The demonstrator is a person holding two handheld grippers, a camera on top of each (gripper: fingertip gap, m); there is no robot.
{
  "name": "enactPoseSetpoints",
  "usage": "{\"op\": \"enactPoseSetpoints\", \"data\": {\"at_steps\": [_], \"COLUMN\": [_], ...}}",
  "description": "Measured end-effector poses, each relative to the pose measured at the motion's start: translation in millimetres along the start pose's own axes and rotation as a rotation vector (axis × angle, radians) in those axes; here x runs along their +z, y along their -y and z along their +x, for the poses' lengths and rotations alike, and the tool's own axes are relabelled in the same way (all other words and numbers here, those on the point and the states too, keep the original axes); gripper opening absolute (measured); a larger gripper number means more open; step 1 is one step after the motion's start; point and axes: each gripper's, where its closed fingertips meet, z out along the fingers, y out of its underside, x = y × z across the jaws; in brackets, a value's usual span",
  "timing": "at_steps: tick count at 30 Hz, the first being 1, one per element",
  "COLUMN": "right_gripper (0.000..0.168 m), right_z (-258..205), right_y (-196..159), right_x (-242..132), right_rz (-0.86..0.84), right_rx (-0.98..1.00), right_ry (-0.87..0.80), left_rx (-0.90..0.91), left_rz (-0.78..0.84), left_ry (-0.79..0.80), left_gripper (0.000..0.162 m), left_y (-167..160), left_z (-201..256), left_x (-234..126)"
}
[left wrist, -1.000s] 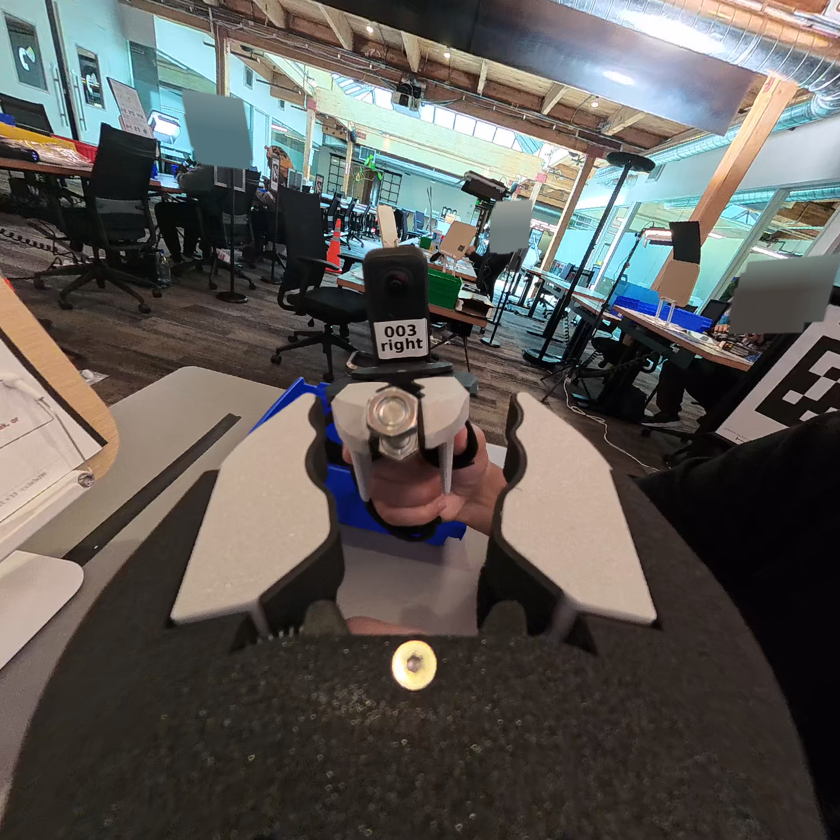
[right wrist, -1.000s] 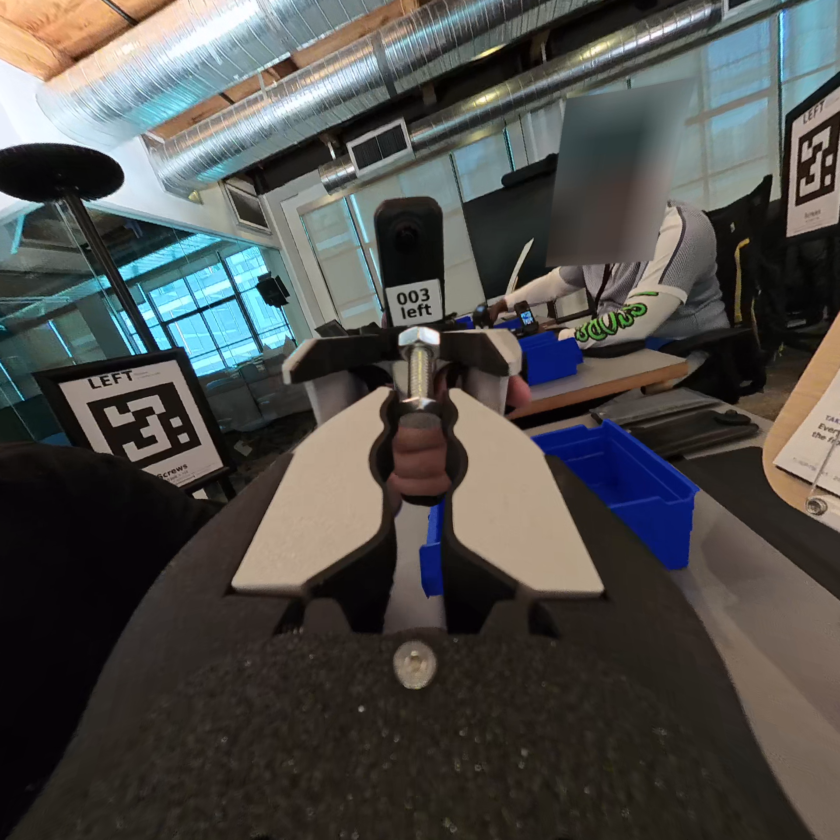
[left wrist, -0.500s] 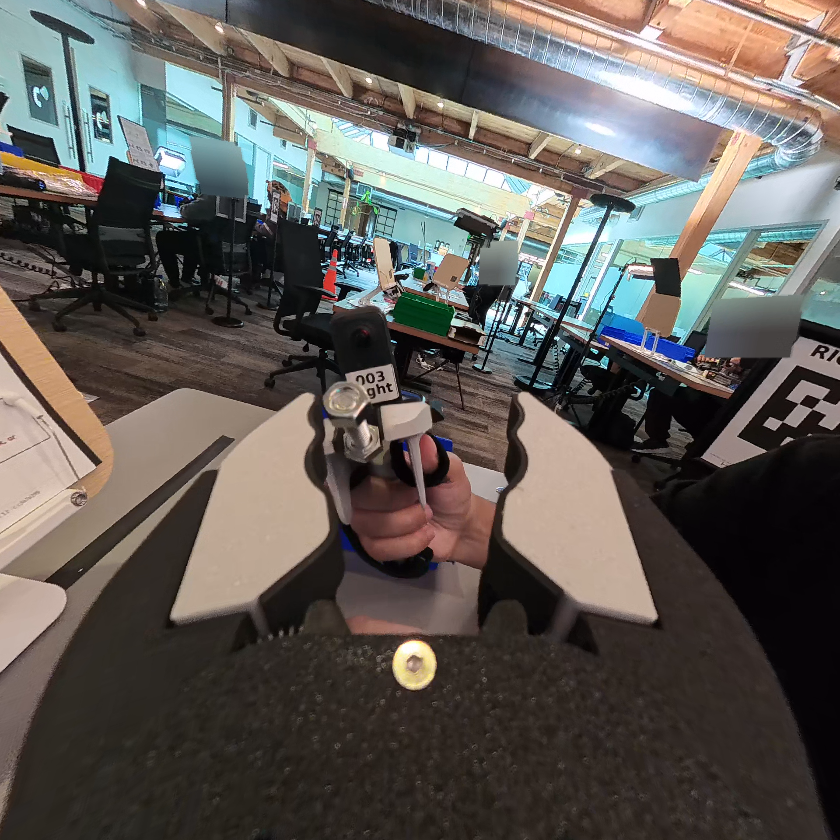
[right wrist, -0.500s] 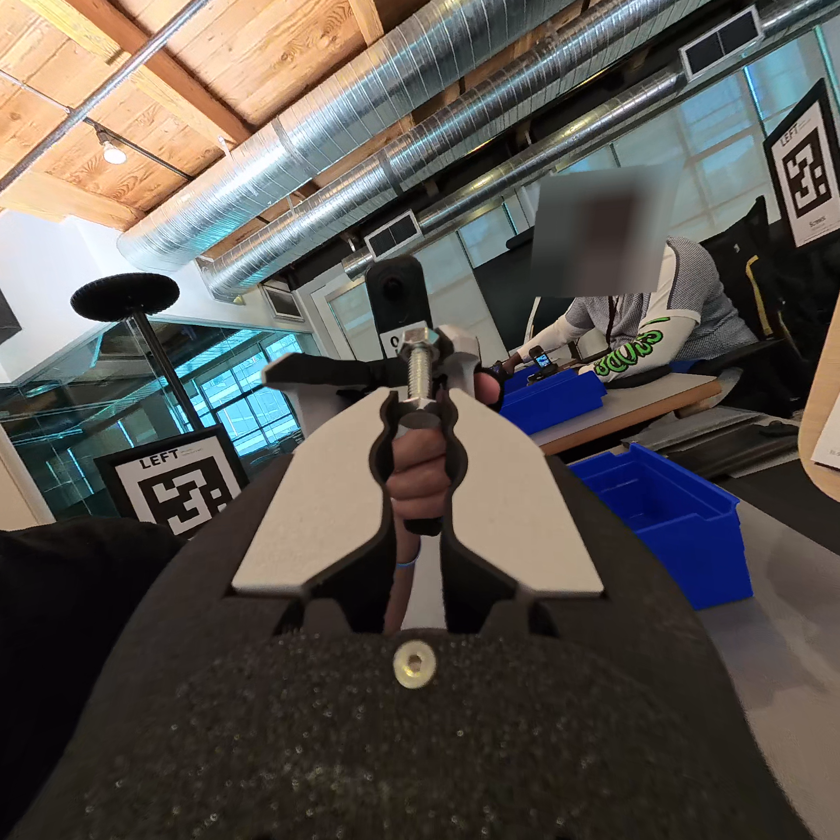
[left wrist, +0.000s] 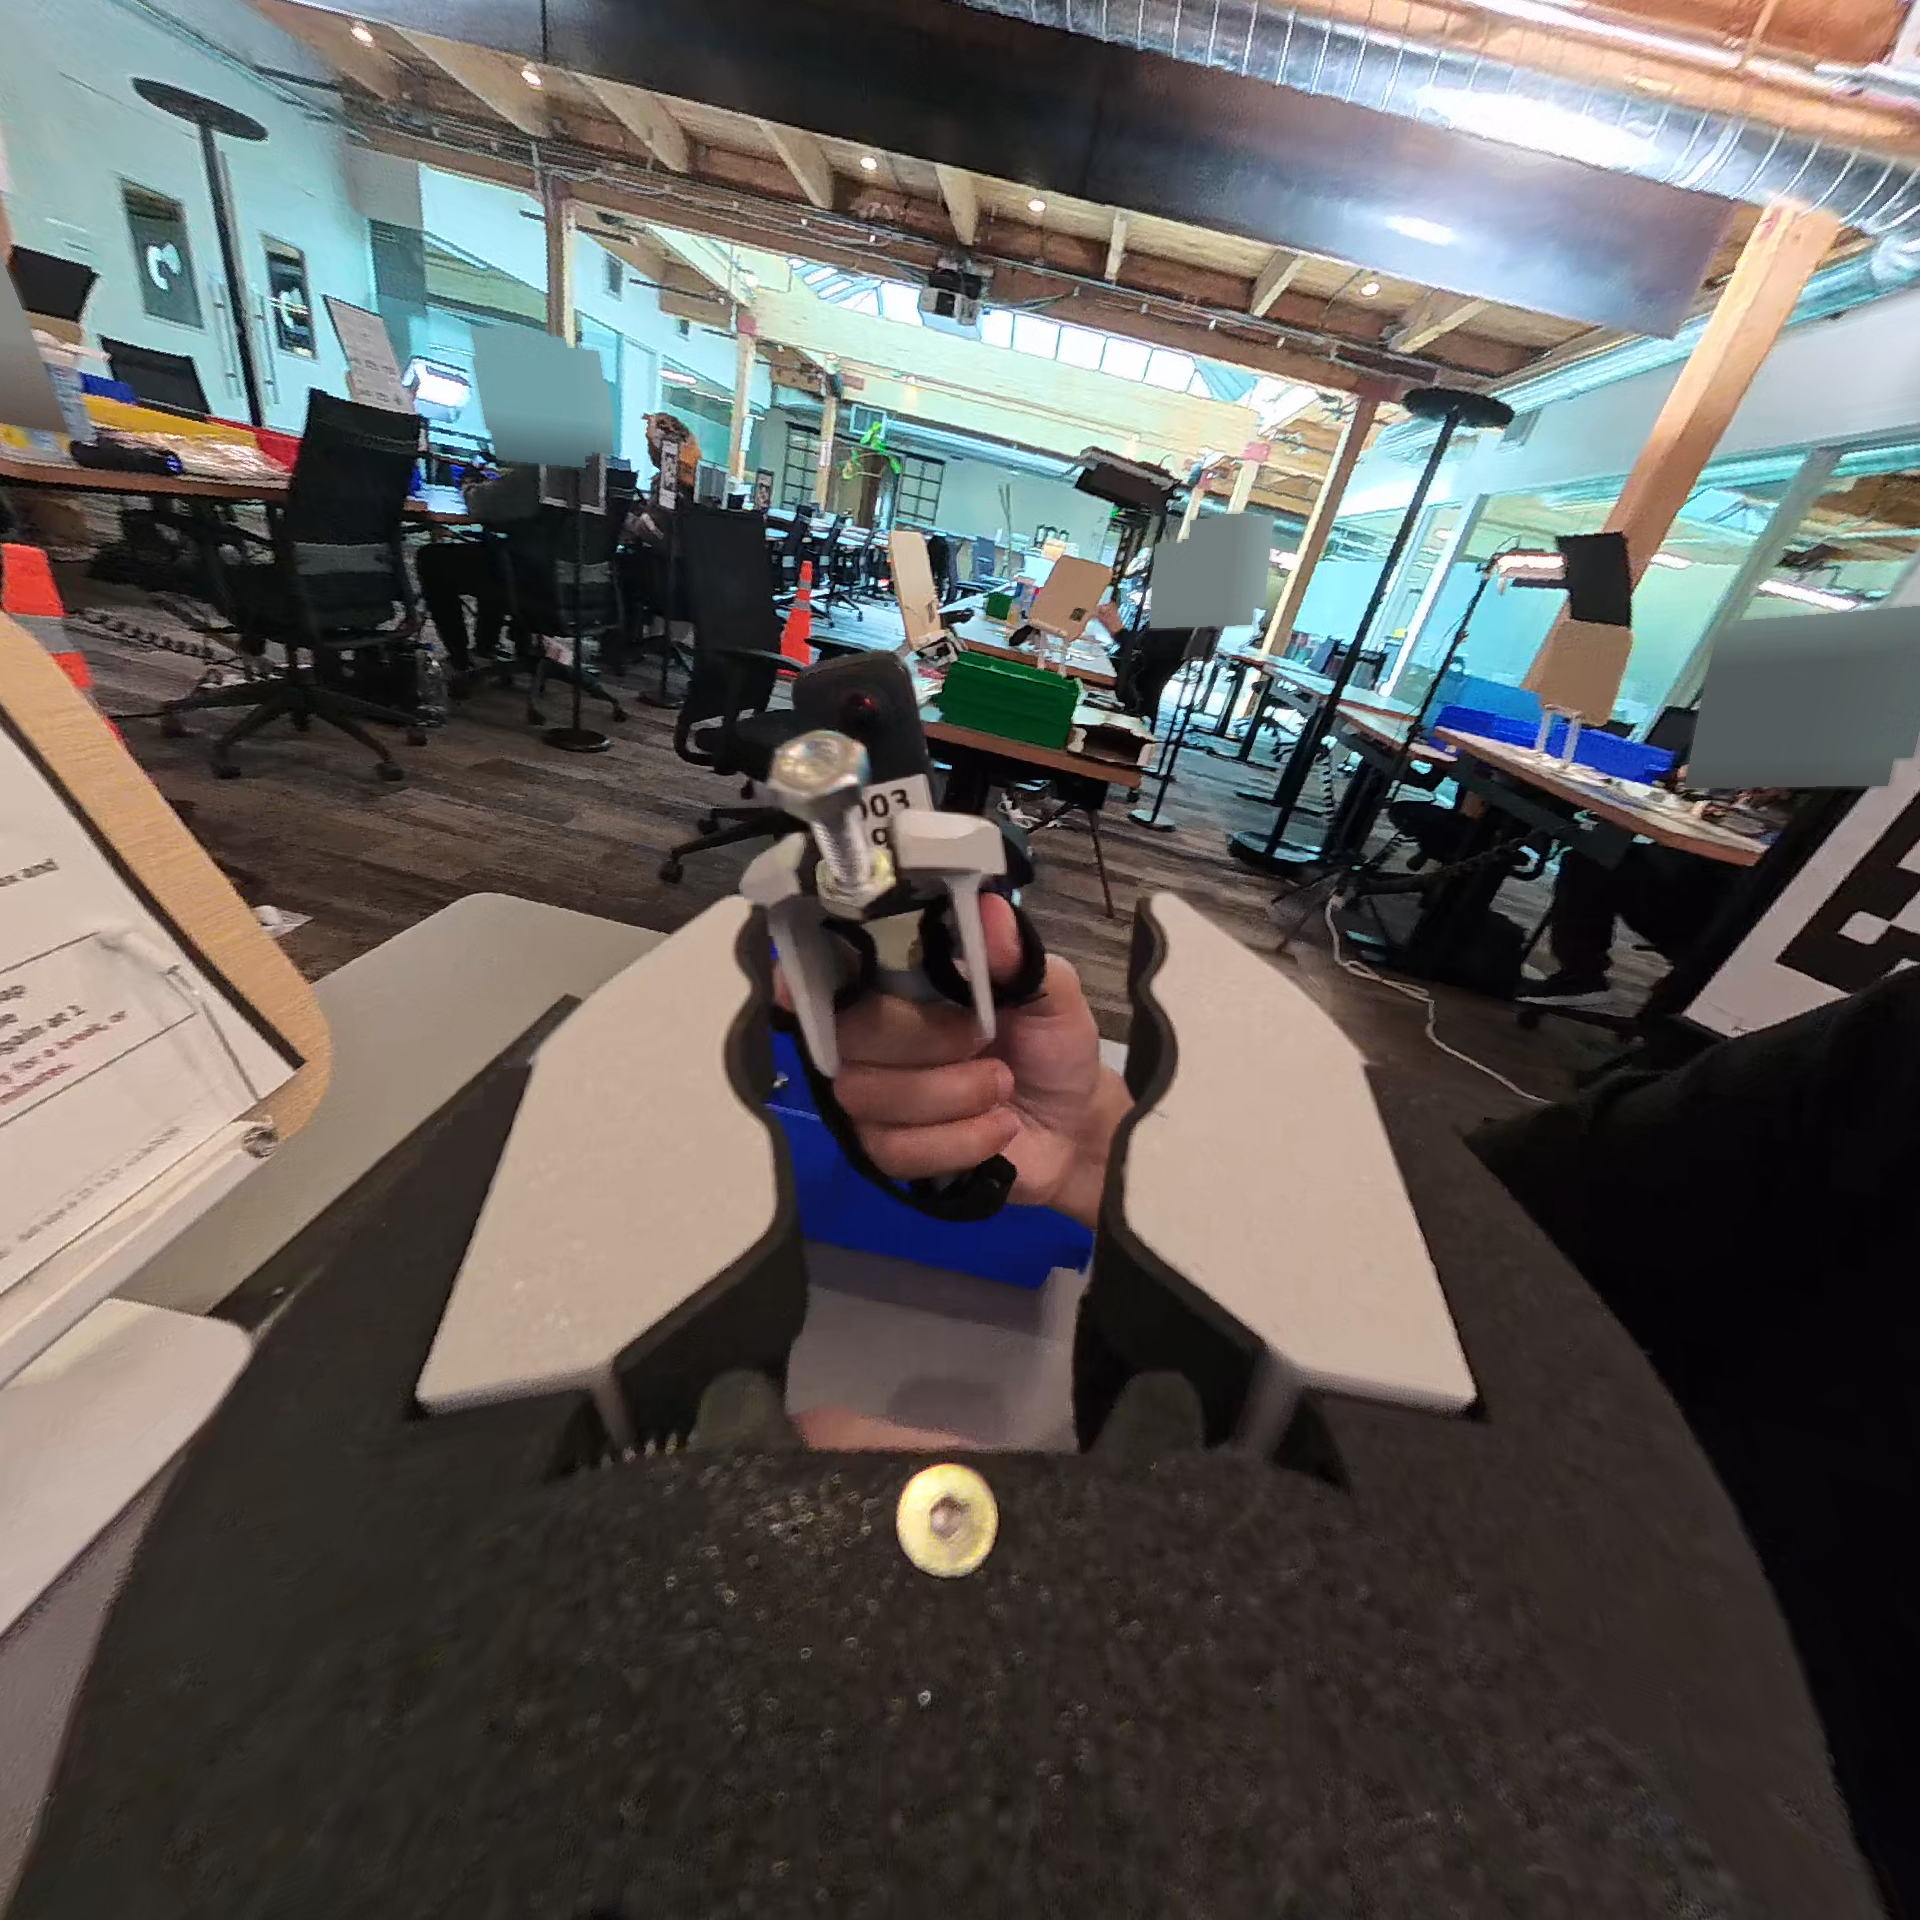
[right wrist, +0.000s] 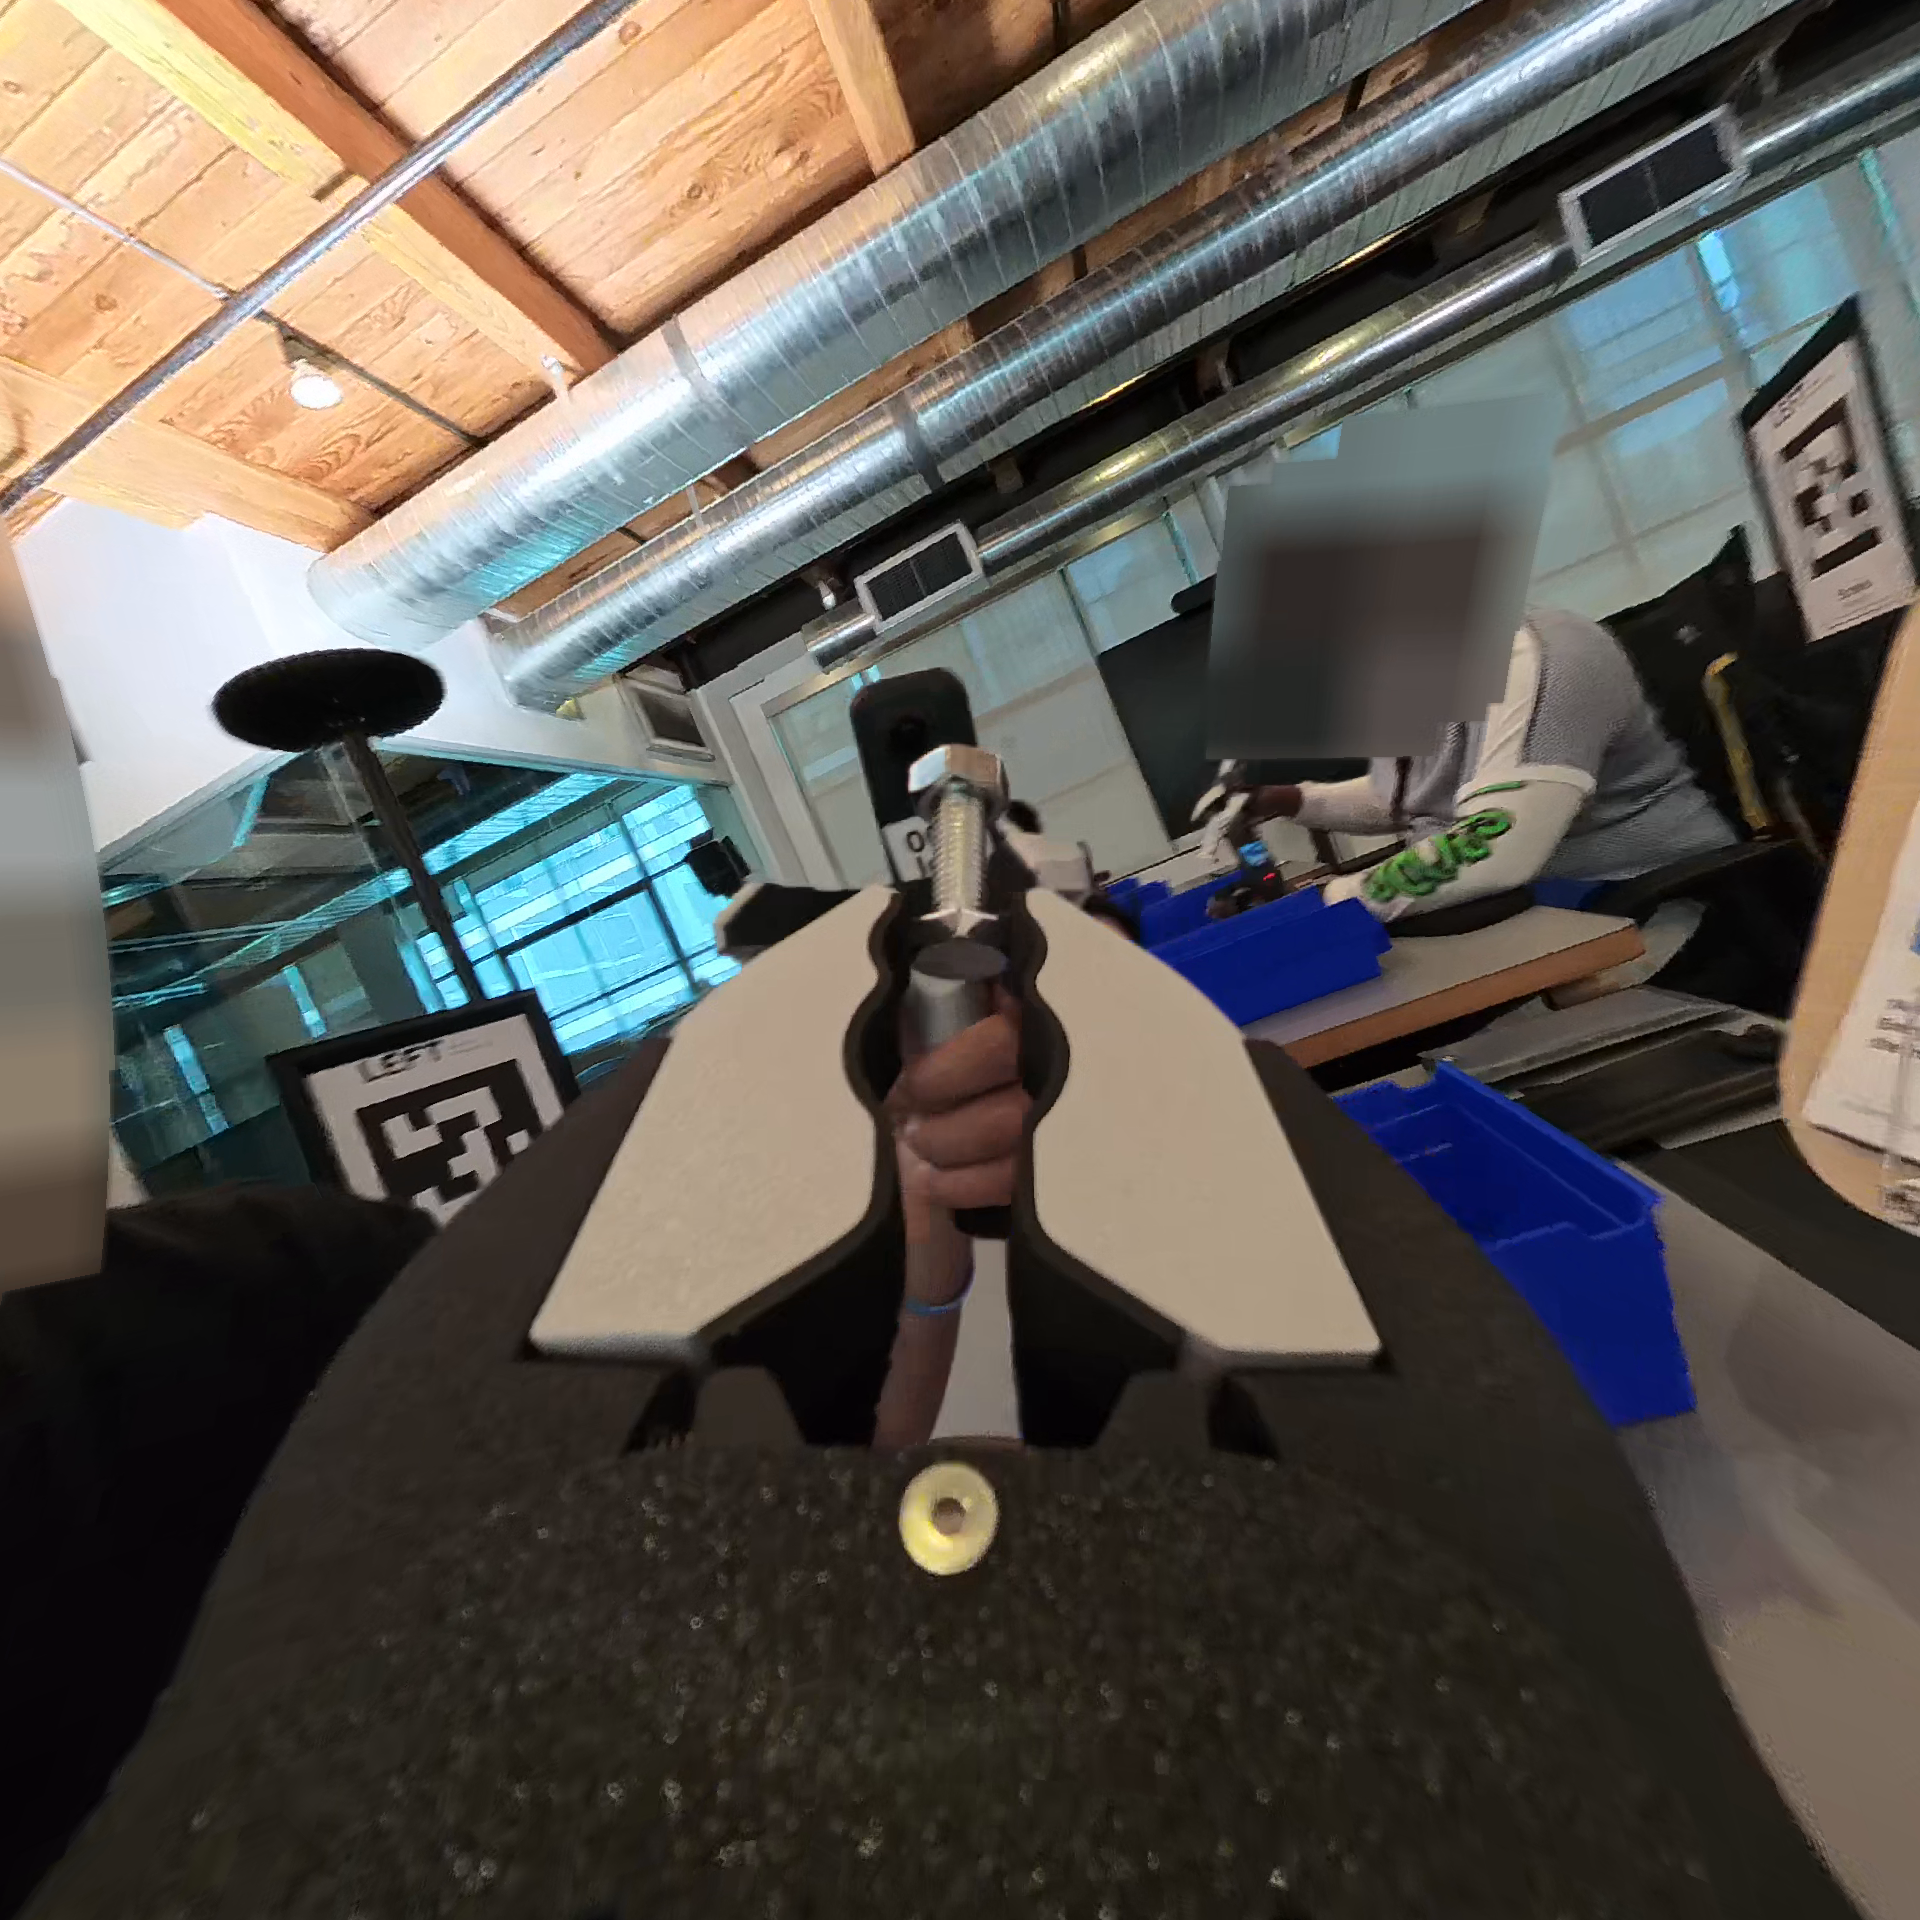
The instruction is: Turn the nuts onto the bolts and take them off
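My right gripper (right wrist: 954,920) is shut on a steel nut (right wrist: 954,927) at its fingertips. A silver bolt (right wrist: 951,831) sits threaded in the nut and sticks forward and up, hex head farthest from me. My left gripper (left wrist: 945,920) is open and empty, its fingers wide apart. Beyond it, the left wrist view shows the right gripper (left wrist: 860,868), held by a hand, with the nut (left wrist: 854,899) and the tilted bolt (left wrist: 818,764). The bolt is apart from the left fingers. One left finger (right wrist: 753,914) shows behind the bolt in the right wrist view.
A blue bin (left wrist: 935,1236) stands on the grey table (left wrist: 468,966) below both grippers and also shows in the right wrist view (right wrist: 1507,1247). A wooden board with paper (left wrist: 156,987) stands at the left. A person (right wrist: 1507,831) sits at a farther desk. The tips of both grippers are at nearly the same place.
The right gripper has tilted upward with the nut and bolt, so the bolt head now points up and left instead of at the left camera. The left gripper stays open.
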Motion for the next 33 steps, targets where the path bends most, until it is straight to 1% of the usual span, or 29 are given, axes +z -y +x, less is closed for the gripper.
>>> {"op": "enactPoseSetpoints", "data": {"at_steps": [3,4,8,10,13,17,18,20,23,25,27,31,33], "right_gripper": [0.018,0.018,0.018,0.018,0.018,0.018,0.018,0.018,0.018,0.018,0.018,0.018,0.018], "right_z": [-12.0,-15.2,-18.8,-17.9,-18.4,-17.4,-17.6,-17.2,-15.6,-14.0,-9.9,-3.6,2.1], "right_y": [-13.6,-17.7,-31.0,-35.2,-38.8,-41.7,-42.4,-42.6,-42.5,-43.3,-43.1,-38.1,-37.4], "right_x": [10.2,13.0,19.8,21.8,23.7,24.7,25.1,25.4,25.0,25.5,26.0,24.4,23.1], "right_rz": [-0.055,-0.070,-0.108,-0.112,-0.112,-0.118,-0.120,-0.119,-0.121,-0.127,-0.133,-0.137,-0.167], "right_rx": [0.063,0.085,0.158,0.180,0.218,0.227,0.229,0.227,0.212,0.166,0.051,-0.267,-0.453], "right_ry": [0.098,0.128,0.189,0.200,0.226,0.228,0.229,0.226,0.209,0.179,0.103,-0.086,-0.214], "left_rx": [0.052,0.066,0.068,0.073,0.102,0.099,0.100,0.105,0.084,0.063,0.033,-0.004,-0.029], "left_rz": [-0.028,-0.032,0.008,0.018,-0.006,-0.020,-0.019,-0.019,-0.027,-0.028,-0.033,-0.039,-0.055], "left_ry": [0.046,0.055,-0.015,-0.054,-0.042,-0.058,-0.053,-0.059,-0.054,-0.049,-0.036,0.005,0.054], "left_gripper": [0.061,0.057,0.049,0.045,0.037,0.035,0.032,0.018,0.017,0.017,0.017,0.017,0.016], "left_y": [-2.9,-2.8,6.2,8.0,3.5,-0.2,-0.7,-1.8,-2.0,-1.8,-1.5,-0.1,-0.8], "left_z": [-7.0,-9.0,-0.1,5.5,3.0,2.7,1.1,0.8,-1.1,-2.5,-5.8,-9.9,-13.9], "left_x": [-3.4,-6.0,-17.0,-20.2,-21.2,-21.0,-20.7,-21.0,-20.5,-20.0,-19.8,-17.9,-17.1]}}
